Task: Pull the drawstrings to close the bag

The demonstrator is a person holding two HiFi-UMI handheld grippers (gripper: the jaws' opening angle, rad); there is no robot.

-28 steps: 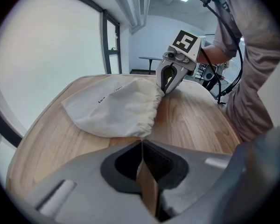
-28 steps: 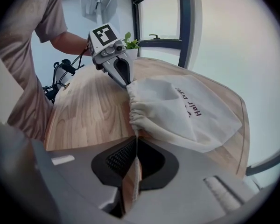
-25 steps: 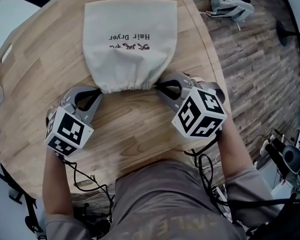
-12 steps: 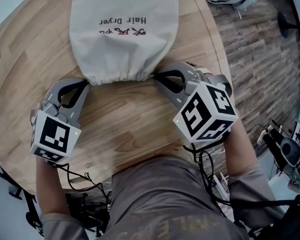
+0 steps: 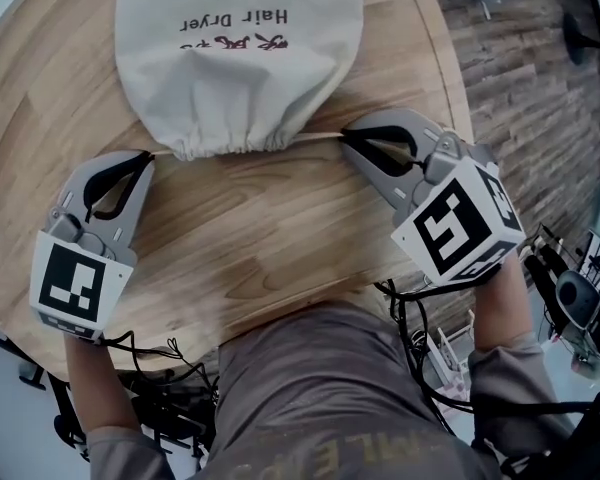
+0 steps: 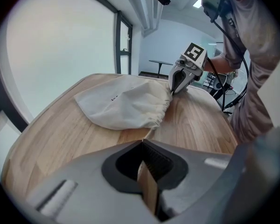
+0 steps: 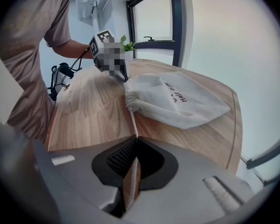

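Head cam looks steeply down from above onto tabletop (image 5: 250,258). Left tool (image 6: 144,142) cam & right tool (image 7: 136,137) cam ride low, close behind own jaws, facing each other across it; all three share bag (image 5: 235,68).

the left gripper (image 6: 142,142) has its jaws pressed together on a thin drawstring (image 6: 148,133) that runs to the gathered mouth of the cream bag (image 6: 123,107). the bag lies on the wooden table (image 6: 200,122). at the far end of the mouth is the right gripper (image 6: 172,92).

Left gripper (image 5: 143,156) and right gripper (image 5: 346,136): jaws closed (both angled downward), well apart.
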